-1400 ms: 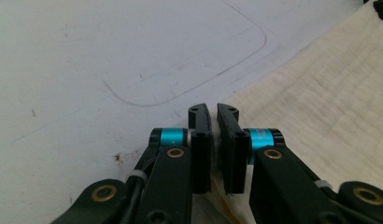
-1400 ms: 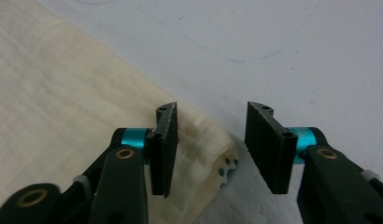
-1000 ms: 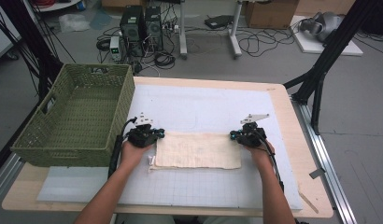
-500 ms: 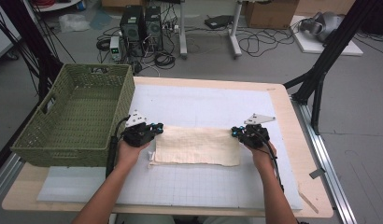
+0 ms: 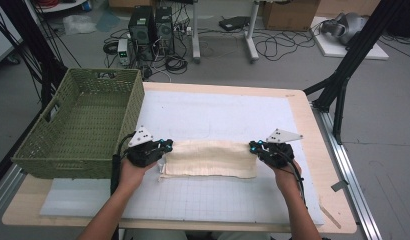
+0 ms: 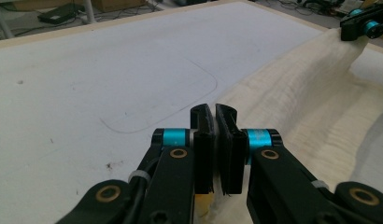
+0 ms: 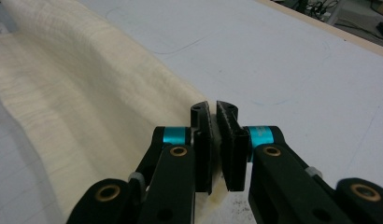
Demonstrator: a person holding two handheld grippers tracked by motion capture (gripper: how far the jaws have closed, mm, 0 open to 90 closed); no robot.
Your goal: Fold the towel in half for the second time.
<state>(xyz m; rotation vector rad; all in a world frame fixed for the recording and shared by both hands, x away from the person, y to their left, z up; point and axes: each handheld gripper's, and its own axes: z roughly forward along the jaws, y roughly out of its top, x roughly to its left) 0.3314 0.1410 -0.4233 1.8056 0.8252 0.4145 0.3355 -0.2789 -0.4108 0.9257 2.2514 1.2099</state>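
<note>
High view: cream cloth [image 5: 210, 159], folded into a long band, lies across the near middle of the white gridded mat [image 5: 218, 200] on the wooden table [image 5: 313, 125]. The left gripper [image 5: 165, 147] pinches its left end and the right gripper [image 5: 253, 147] its right end, so the band hangs taut between two hands, probably to keep the fold straight while it is carried or doubled over. A green woven basket [image 5: 78, 150] stands at the table's left edge, just beside the left gripper, a likely place for the finished cloth. Left gripper view: the left gripper [image 6: 214, 116] has its jaws clamped on a thin edge of the cloth [image 6: 311, 107], which rises in a ridge toward the other gripper at upper right; the raised far edge suggests both ends are lifted off the mat [image 6: 87, 84]. Right gripper view: the right gripper [image 7: 214, 114] likewise has its jaws pressed together on a cloth [image 7: 87, 102] corner, fabric showing between the pads, the band sloping away to the upper left over the mat [image 7: 297, 60].
</note>
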